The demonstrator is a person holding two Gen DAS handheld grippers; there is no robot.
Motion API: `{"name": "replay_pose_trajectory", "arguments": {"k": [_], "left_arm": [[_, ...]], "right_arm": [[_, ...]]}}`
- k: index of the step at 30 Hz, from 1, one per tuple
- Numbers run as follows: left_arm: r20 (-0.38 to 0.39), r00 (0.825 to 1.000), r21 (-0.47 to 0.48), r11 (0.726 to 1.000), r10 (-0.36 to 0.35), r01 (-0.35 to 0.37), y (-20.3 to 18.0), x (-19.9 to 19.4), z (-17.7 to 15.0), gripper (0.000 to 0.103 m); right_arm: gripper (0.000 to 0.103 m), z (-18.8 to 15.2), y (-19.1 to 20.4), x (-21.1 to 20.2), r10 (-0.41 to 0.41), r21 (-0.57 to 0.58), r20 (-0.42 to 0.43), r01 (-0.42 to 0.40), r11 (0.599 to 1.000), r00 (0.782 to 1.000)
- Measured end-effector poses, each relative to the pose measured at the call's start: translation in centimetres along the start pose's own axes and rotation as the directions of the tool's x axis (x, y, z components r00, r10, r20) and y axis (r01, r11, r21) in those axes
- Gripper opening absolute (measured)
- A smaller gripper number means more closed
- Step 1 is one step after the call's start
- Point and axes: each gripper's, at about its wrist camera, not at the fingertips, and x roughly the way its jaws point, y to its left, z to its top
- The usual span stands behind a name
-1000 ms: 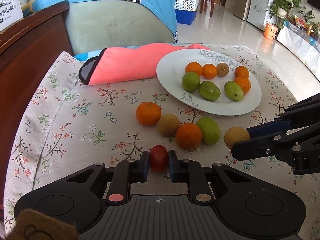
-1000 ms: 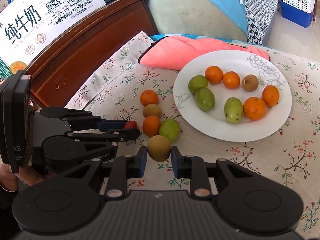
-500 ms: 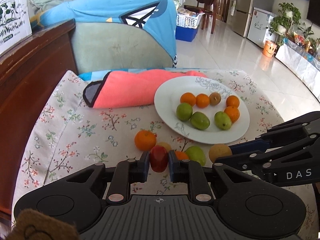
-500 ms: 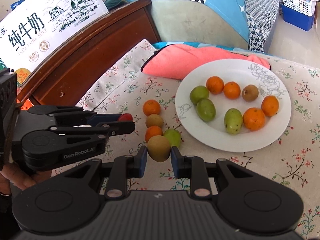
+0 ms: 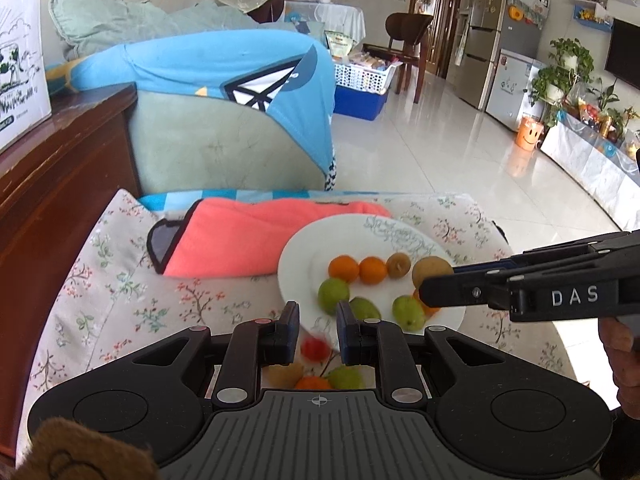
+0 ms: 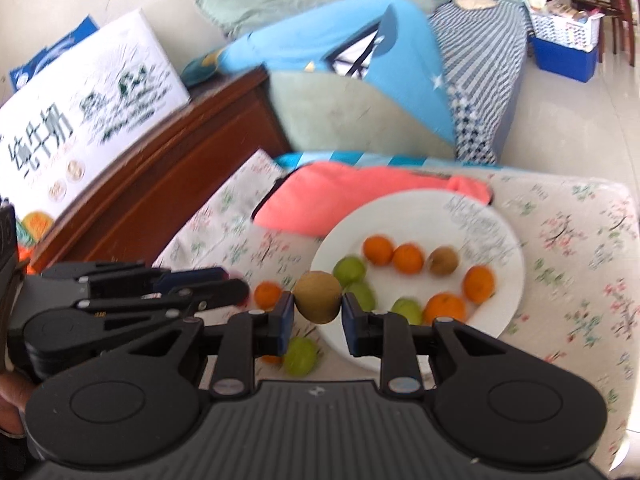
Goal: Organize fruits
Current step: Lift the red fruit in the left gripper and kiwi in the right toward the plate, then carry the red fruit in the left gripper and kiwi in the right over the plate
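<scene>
The right tool [image 5: 436, 280] carries the white letters "DAS" on its black side; they are read clearly in the left wrist view, at the right edge.

A white milk carton [image 6: 80, 136] stands on the wooden furniture at the far left. In the right wrist view its side shows large dark Chinese characters, "纯牛奶", but the picture is blurred and the smaller lines beside them cannot be read. Below there are round gold seals, too small to read.

An orange bucket [image 5: 529, 137] on the floor at the far right has a smiling face sign.
</scene>
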Motion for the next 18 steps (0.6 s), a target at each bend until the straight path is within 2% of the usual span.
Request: {"name": "replay_pose_trajectory", "arguments": {"k": [4,8,12,16,18], "left_arm": [[0.013,1.0,-0.014,1.0,-0.011,0.011,-0.6,0.6,1.0,0.017],[-0.004,1.0,-0.025,1.0,-0.011,0.011,-0.9,1.7,1.4,0.018],[-0.024,0.999,-0.049,0.999,0.023,-0.024,0.3,2.1,1.5,0.018],[-0.062,0.996,-0.12,0.99,0.066,-0.073,2.1,3.1,1.4,0.018],[-0.08,0.995,-0.126,0.989,0.062,-0.071,2.7,3.9,1.3,0.019]], "right_arm": [[0.026,1.0,-1.1,-0.5,-0.025,0.013,0.03,0.024,1.0,0.999],[0.026,1.4,-2.2,-0.1,-0.051,0.029,0.026,0.05,0.998,0.998],[0.026,1.6,-3.1,0.1,-0.064,0.039,0.019,0.064,0.997,0.998],[0.026,1.9,-3.8,0.6,-0.076,0.047,0.009,0.075,0.996,0.997],[0.026,1.8,-4.1,1.0,-0.08,0.056,-0.001,0.08,0.995,0.997]]}}
